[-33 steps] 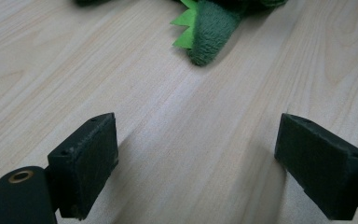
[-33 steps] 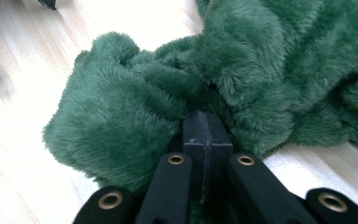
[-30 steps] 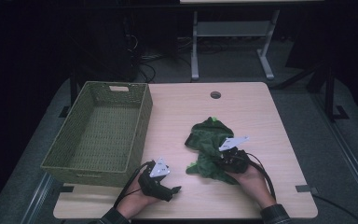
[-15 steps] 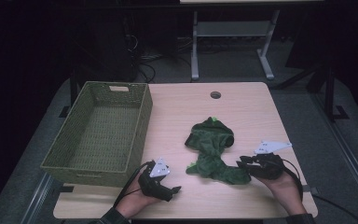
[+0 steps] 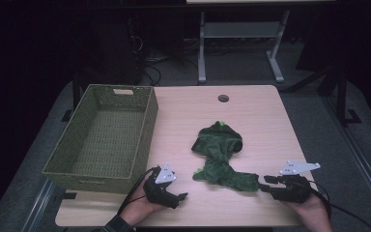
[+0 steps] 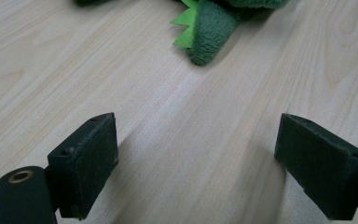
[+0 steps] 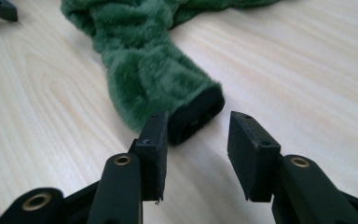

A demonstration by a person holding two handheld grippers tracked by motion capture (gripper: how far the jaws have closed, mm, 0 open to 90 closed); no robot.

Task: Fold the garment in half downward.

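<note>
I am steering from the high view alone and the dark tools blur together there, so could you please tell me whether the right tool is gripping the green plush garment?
Observer: No. In the right gripper view the right tool stands open; its jaws have just been opening, and the green plush garment ends just ahead of them, its dark cuff at the left pad.
Operator: Thank you. And the left tool?
Observer: The left tool is wide open over bare table, nothing between its jaws.
Operator: What lies ahead of it?
Observer: A plush end with light-green felt spikes.
</note>
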